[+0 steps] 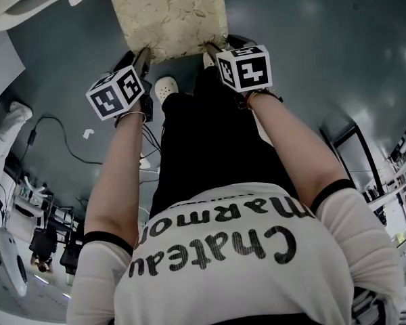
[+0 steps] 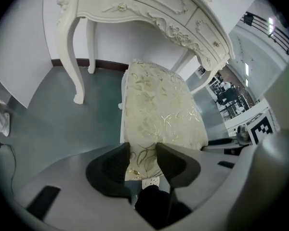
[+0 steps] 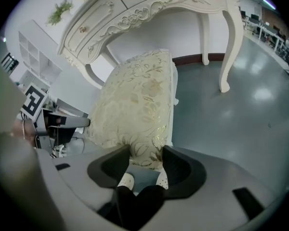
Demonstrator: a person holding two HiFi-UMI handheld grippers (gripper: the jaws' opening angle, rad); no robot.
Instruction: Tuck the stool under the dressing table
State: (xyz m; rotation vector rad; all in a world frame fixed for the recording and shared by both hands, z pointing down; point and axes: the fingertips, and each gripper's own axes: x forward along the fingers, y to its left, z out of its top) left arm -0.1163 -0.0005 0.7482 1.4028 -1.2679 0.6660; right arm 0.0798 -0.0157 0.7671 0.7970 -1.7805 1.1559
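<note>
Head view looks down the person's arms to the stool [image 1: 166, 15], which stands on the grey floor [image 1: 325, 53] straight ahead. The left gripper [image 1: 143, 54] and the right gripper [image 1: 212, 49] are set on the two near corners of its padded seat. Left gripper view shows its fingers [image 2: 114, 165] clenched on the seat's near edge, with patterned fabric filling the gap between them. Right gripper view shows the same hold at the other corner, fingers [image 3: 181, 170] pressed to the cushion. A grip at each corner probably keeps the stool square while it is pushed. Its far end sits at the front of the dressing table [image 2: 149, 8], between the curved legs, and most of the seat is out in the open, so the tuck seems only partly done.
</note>
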